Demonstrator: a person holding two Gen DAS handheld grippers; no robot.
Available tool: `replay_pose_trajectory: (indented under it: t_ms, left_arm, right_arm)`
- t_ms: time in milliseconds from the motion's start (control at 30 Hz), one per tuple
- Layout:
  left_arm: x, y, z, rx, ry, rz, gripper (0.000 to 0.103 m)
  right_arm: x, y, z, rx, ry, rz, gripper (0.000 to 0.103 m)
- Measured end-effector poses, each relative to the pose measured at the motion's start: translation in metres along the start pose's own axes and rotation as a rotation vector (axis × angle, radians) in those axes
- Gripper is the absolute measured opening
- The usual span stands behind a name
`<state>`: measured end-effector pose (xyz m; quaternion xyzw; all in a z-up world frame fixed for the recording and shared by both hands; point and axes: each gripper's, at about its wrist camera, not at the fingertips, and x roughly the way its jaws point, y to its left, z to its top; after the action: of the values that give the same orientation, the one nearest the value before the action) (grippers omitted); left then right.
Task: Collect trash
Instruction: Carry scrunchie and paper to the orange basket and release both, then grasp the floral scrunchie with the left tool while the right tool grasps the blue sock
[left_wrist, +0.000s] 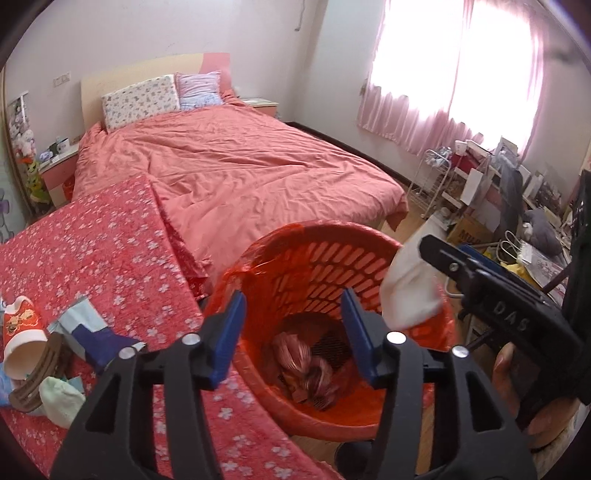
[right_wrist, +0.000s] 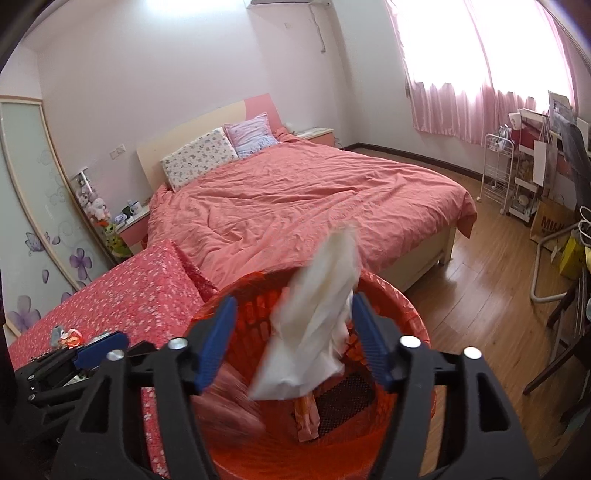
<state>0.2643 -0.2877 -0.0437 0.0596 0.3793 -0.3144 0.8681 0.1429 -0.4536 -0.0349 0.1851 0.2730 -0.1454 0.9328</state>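
Note:
An orange slatted basket (left_wrist: 332, 226) (right_wrist: 406, 300) lined with a red bag stands beside the red floral cloth (left_wrist: 92, 258). My left gripper (left_wrist: 293, 332) hangs open over its mouth with nothing between its blue pads. A pink striped wrapper (left_wrist: 306, 363) lies at the bottom. My right gripper (right_wrist: 293, 343) is also open above the basket. A blurred white tissue (right_wrist: 314, 321) (left_wrist: 410, 291) hangs loose between its jaws, close to the right finger. On the cloth lie a red paper cup (left_wrist: 22, 332), a blue and white packet (left_wrist: 88, 332) and a pale green wad (left_wrist: 59, 402).
A bed with a salmon cover (left_wrist: 236, 166) (right_wrist: 303, 199) fills the middle of the room behind the basket. A cluttered desk and a wire rack (left_wrist: 436, 177) stand at the right under the pink curtains. Wooden floor (right_wrist: 476, 280) lies right of the basket.

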Motion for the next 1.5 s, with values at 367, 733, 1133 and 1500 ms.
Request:
replay_pose_trajectory:
  t_ms: [367,733,1133,1500]
  left_arm:
    - [-0.046,0.046,-0.028,-0.01,-0.023,0.112,0.064]
    - [-0.118,0.169,-0.071,-0.174,-0.039,0.341,0.066]
    - [-0.154,0.327,-0.1,-0.431,-0.01,0.566,0.066]
    - [-0.115,0.352,-0.102,-0.443,0.051,0.434,0.049]
  right_arm:
    - [-0.015,0.034,-0.008,-0.068,0.025,0.01,0.076]
    - [-0.015,0.115,-0.039,-0.2,0.104,0.127,0.076]
    - [0.03,0.199,-0.051,-0.272,0.184,0.179,0.061]
    - [0.088,0.236,-0.073,-0.388,0.364,0.155,0.051]
